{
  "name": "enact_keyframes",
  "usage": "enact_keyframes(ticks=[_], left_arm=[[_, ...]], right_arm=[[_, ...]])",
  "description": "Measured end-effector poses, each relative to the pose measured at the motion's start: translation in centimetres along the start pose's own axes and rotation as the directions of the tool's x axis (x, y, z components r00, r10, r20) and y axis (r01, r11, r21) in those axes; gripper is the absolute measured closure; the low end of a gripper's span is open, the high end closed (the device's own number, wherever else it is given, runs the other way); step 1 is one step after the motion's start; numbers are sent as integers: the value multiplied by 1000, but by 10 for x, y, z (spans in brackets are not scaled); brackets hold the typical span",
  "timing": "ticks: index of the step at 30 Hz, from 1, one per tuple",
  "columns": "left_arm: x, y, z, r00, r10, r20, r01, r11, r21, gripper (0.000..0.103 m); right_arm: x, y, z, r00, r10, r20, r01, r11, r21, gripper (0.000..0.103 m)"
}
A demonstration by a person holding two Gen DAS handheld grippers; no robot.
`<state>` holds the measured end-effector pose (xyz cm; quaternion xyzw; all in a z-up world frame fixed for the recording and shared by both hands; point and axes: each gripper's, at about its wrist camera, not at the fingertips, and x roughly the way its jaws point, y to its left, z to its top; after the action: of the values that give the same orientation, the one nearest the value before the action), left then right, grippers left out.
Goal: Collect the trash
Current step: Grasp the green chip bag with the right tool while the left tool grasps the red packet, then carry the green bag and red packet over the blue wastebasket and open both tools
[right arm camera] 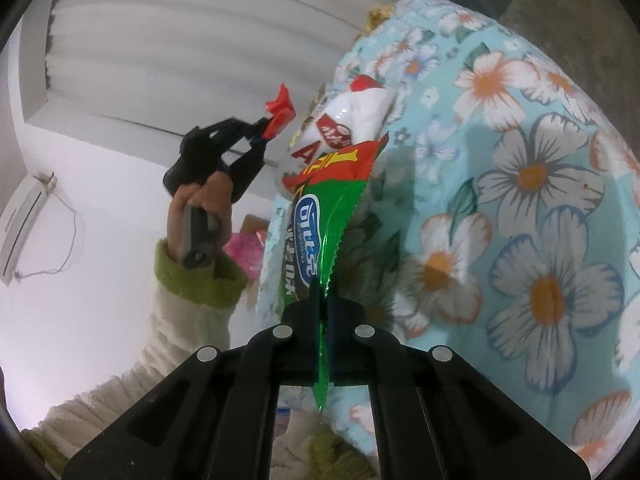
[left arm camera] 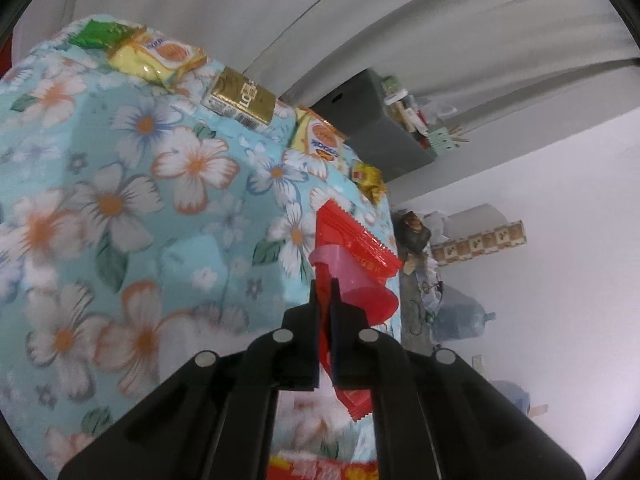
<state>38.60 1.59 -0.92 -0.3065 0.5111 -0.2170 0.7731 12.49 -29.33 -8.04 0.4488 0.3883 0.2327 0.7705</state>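
Observation:
My left gripper (left arm camera: 325, 292) is shut on a red foil wrapper (left arm camera: 352, 240), which hangs off the edge of the blue floral cloth (left arm camera: 120, 200). The right wrist view shows the same left gripper (right arm camera: 262, 130) raised beside the table with the red wrapper (right arm camera: 280, 110) sticking out of its tips. My right gripper (right arm camera: 323, 292) is shut on the lower end of a green snack wrapper (right arm camera: 320, 216). More trash lies on the cloth: a yellow packet (left arm camera: 160, 56), a green packet (left arm camera: 100, 34), a gold carton (left arm camera: 240, 98) and a white-and-red packet (right arm camera: 352, 116).
A grey box (left arm camera: 376, 128) with clutter stands past the table's far edge. A large water bottle (left arm camera: 460, 316) sits on the floor by the white wall. A person's hand (right arm camera: 200, 208) in a green-cuffed sleeve (right arm camera: 192, 280) holds the left gripper.

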Motion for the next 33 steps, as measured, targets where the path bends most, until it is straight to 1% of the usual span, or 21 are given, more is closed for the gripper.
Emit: enact_keyframes(ticks=[3,5,8,11,14,15,16,17,19,20,23,25,26,28,29,30,32,33], left_arm=[[-24,-1,-18,999,-33,15,32,999,34,100],[-35,0,-29,999,-38,26,37,998,56,100],[-47,3,-51,998,-64,16,63,996,70,100],[-54,3,-74,995,-101,4,100,991,84,100],[-55,-7,-101,991,-132,-21,133,984,116,100],[-54,-13,-108,990,-140,-29,142,981,131,100],[-52,-21,-115,987,-154,-41,158,976,152,100],[-50,-31,-124,984,-168,-54,175,969,176,100],[-43,-50,-136,979,-190,-79,203,955,218,100],[-39,-60,-143,976,-199,-93,216,947,239,100],[-21,-96,-166,965,-218,-145,253,918,306,100],[-7,-118,-181,959,-219,-181,270,900,343,100],[1,-126,-187,955,-219,-199,278,892,356,100],[18,-145,-202,947,-211,-240,292,877,381,100],[26,-152,-209,943,-206,-260,298,871,390,100],[34,-159,-217,939,-199,-280,302,865,400,100],[48,-168,-229,934,-184,-306,306,856,418,100],[52,-171,-232,932,-179,-315,307,852,424,100]], right_arm=[[-8,12,-1,999,-17,27,18,999,-32,102],[-17,17,-2,998,-27,52,30,998,-48,102],[-34,23,-4,994,-54,90,60,996,-63,102],[-61,25,-6,986,-89,142,100,992,-73,102],[-93,23,-5,967,-132,218,150,986,-68,102],[-107,23,-5,957,-147,250,168,984,-65,102],[-120,23,-5,946,-164,278,188,980,-64,102],[-136,22,-5,930,-190,314,217,974,-56,102],[-159,21,-7,905,-227,360,259,965,-43,102],[-175,20,-7,881,-261,394,296,955,-30,102],[-207,17,-11,824,-332,459,373,928,1,102],[-230,14,-14,762,-406,505,450,892,38,102],[-237,11,-15,737,-435,518,479,876,55,102],[-254,0,-16,673,-506,540,540,834,108,102],[-261,-7,-16,641,-541,544,567,812,139,102],[-269,-13,-16,617,-567,545,587,793,162,102],[-277,-32,-13,551,-640,535,640,736,221,102],[-278,-41,-13,532,-664,526,656,715,239,102]])
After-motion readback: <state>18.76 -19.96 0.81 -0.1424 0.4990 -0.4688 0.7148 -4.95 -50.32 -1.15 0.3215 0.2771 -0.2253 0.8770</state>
